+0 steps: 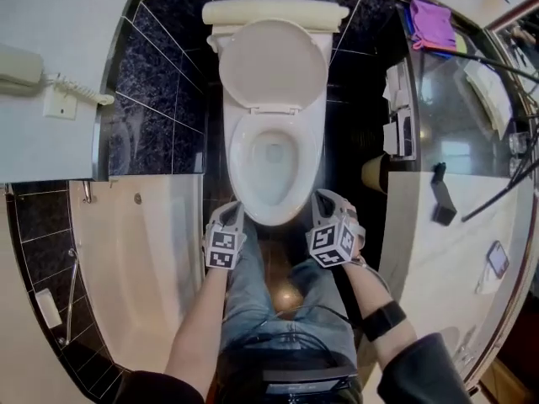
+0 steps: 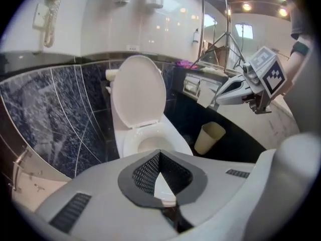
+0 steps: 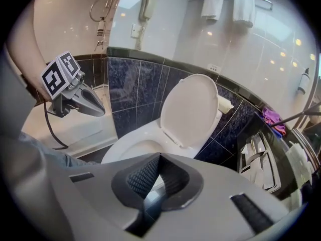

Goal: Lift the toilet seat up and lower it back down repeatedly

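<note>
Plainly a small bathroom: glossy dark blue marbled tiles (image 1: 160,74) cover the far wall around the toilet, with a smooth pale wall above them. A cream tub (image 1: 143,251) fills the left side. A pale stone counter (image 1: 438,259) runs down the right, with a purple cloth (image 1: 432,25) crumpled at its far end. A corded phone (image 1: 24,67) hangs on the left wall, and two white towels (image 3: 230,5) hang high on the far one.

The white bowl (image 1: 238,162) sits in the middle, open, with a little water at the bottom. The seat (image 1: 274,61) is raised, a smooth solid oval leaning back against the tank (image 1: 274,13). I cannot tell whether a separate ring lies on the rim. A beige tapered bin (image 2: 209,137) stands on the dark floor to the right of the bowl, under the counter. I cannot see what is inside it.

A person in jeans (image 1: 269,293) stands at the near end. The left gripper (image 1: 229,213) and right gripper (image 1: 327,202) are held on either side of the bowl's near rim, pointing down toward it. Neither touches it. Each is grey plastic with ribbed black pads. Both have their jaws closed tip to tip, with nothing between them.
</note>
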The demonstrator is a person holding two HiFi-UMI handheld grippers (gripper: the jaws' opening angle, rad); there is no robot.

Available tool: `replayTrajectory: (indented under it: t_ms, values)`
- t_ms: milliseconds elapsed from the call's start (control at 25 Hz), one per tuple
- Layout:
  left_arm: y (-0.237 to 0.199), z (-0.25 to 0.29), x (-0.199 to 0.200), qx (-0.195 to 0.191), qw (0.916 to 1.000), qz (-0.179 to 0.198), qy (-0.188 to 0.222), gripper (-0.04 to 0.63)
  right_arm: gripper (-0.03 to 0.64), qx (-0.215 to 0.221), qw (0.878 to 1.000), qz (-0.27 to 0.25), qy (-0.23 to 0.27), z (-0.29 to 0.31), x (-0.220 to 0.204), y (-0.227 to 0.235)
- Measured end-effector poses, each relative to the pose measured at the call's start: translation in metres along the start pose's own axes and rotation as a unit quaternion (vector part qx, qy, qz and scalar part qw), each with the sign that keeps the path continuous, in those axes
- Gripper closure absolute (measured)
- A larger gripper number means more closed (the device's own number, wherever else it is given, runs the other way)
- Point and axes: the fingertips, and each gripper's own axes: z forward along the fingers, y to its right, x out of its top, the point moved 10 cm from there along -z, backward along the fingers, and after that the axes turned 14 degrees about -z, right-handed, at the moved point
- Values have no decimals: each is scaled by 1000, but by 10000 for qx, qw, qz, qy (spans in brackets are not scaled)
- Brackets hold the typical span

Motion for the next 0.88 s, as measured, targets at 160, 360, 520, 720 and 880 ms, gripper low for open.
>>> replayTrajectory:
  t_ms: [160,360,520,720,880]
  values:
    - [7,-53,50,98,9988,32,475,595,598,-197,9992,79,345,-37,38,25]
    - [14,-123,94,327,9943,-24,1014,595,598,-360,9959,392,737,-88,71,46]
    - [16,-168,125,420,9904,-91,1316,595,598,-519,9898,805,1052,-129,93,65]
    - [23,-205,157,364,9863,-200,1594,595,598,-728,9795,1290,1364,-165,106,83]
    - [34,-225,180,248,9829,-219,1812,595,598,-874,9741,1490,1460,-190,110,93]
